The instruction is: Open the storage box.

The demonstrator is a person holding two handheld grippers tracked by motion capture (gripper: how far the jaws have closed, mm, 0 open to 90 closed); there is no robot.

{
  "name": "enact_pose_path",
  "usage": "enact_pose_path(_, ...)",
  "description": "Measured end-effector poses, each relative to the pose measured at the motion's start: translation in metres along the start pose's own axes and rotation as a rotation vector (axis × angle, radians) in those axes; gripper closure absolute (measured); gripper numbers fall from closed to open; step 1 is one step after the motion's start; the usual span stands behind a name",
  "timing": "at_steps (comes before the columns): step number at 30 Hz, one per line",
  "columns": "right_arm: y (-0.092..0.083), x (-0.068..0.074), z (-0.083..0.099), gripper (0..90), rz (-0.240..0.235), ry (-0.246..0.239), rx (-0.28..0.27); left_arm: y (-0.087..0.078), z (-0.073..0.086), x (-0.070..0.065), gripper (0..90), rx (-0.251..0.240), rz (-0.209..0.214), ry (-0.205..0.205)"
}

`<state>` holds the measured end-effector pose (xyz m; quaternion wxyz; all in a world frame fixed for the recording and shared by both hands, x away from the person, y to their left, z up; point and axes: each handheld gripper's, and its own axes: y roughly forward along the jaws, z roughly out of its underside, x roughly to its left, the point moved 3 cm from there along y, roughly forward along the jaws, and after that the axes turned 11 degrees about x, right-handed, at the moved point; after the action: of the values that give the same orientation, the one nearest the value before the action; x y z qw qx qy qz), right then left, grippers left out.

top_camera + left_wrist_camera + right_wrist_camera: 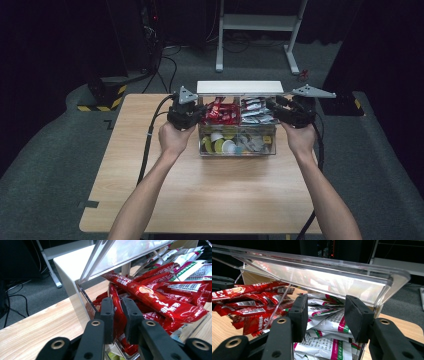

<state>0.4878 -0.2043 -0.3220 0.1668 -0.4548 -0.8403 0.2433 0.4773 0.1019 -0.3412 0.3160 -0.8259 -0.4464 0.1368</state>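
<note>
Red sachet point(117, 315) stood lengthwise between the left fingers point(107, 315), pinched; right fingers point(299, 315) hung apart over white packets point(324, 325).

Floor: grey carpet point(55, 165), dim.
Table: light wood point(210, 195).
Rear: white frame stand point(257, 22); black cables point(167, 65); dark surroundings.

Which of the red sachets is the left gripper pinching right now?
The thin red sachet standing almost upright between the left gripper jaws, at the box's near corner; the other red sachets lie slanted behind it.
</note>
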Motion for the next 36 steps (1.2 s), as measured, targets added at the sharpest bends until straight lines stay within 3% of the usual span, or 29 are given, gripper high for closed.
enact_pose_path(7,0.000,0.000,0.000,54.2,0.001,0.001,0.001,-0.003,0.000,0.003,87.7,-0.003,0.003,0.006)
enact_pose_path(22,0.000,0.000,0.000,54.0,0.003,-0.002,-0.002,-0.020,0.001,0.002,88.4,-0.033,0.023,0.017)
enact_pose_path(36,0.000,0.000,0.000,54.0,0.002,0.001,-0.002,-0.038,0.004,0.006,88.5,-0.054,-0.003,0.009)
